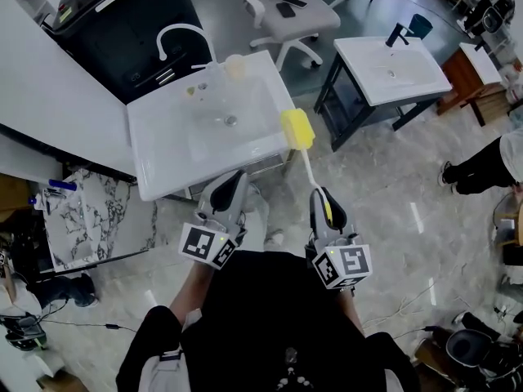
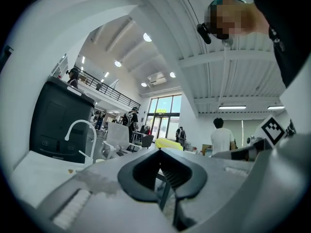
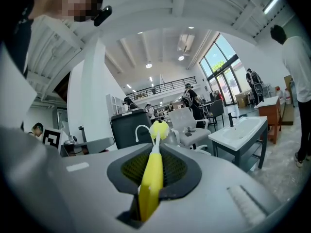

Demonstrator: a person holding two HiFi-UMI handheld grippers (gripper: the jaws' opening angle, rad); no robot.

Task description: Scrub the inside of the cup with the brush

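Observation:
A yellow brush (image 1: 297, 129) with a sponge head and a thin white stem points up and away from my right gripper (image 1: 324, 205), which is shut on its yellow handle (image 3: 151, 178); the head (image 3: 159, 129) hangs over the white sink's near right corner. A small pale cup (image 1: 234, 66) stands on the far rim of the sink (image 1: 163, 158), by the curved white tap (image 1: 184, 35). My left gripper (image 1: 227, 194) is held in front of the sink's near edge, shut with nothing between its fingers (image 2: 163, 154). Both grippers are well short of the cup.
A second white sink on a dark frame (image 1: 391, 68) stands to the right, an office chair (image 1: 290, 11) behind, and a black cabinet (image 1: 122, 23) at the back left. A marble-patterned shelf (image 1: 90, 211) sits left of the sink. A person's legs (image 1: 482, 166) show at the right edge.

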